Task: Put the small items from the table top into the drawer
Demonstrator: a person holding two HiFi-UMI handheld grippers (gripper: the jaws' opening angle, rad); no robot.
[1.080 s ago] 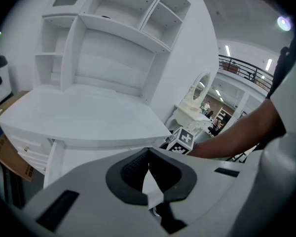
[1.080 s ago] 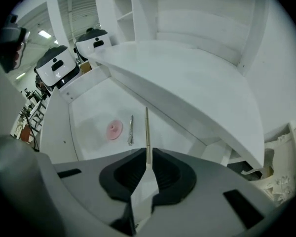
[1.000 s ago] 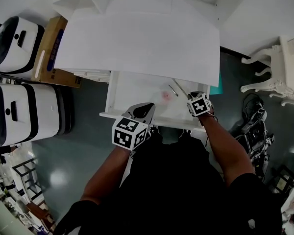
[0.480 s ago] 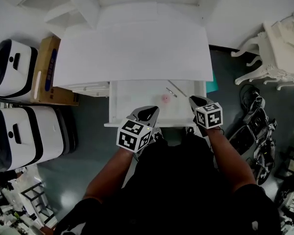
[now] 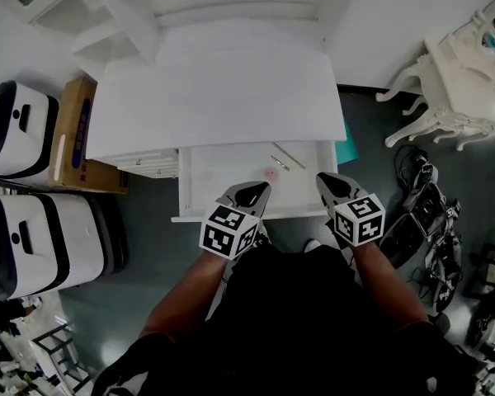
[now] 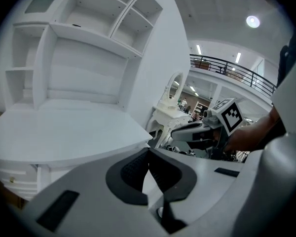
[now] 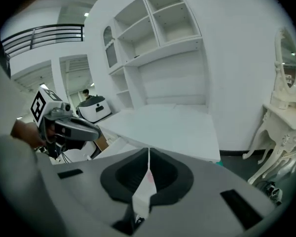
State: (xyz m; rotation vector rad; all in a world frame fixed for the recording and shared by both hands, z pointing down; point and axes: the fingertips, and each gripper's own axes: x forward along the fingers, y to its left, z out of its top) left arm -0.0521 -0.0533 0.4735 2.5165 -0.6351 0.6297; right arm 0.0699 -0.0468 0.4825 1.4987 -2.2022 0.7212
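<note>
The white drawer (image 5: pixel 200 180) stands pulled out under the bare white table top (image 5: pixel 214 97). Inside it lie a small pink item (image 5: pixel 270 172), a short metal piece (image 5: pixel 279 163) and a thin rod (image 5: pixel 290 155). My left gripper (image 5: pixel 256 190) hovers over the drawer's front edge, jaws shut with nothing between them; the left gripper view shows it as left gripper (image 6: pixel 148 152). My right gripper (image 5: pixel 326 180) sits at the drawer's front right corner, also shut and holding nothing, and appears as right gripper (image 7: pixel 148 154) in its own view.
Two white machines (image 5: pixel 33 238) and a cardboard box (image 5: pixel 78 134) stand on the floor at the left. White ornate furniture (image 5: pixel 445 81) and a tangle of cables (image 5: pixel 425 213) lie at the right. A white shelf unit (image 6: pixel 79 43) rises behind the table.
My right gripper has drawn back from inside the drawer to its front right corner. The left gripper has barely moved. The head view has shifted slightly.
</note>
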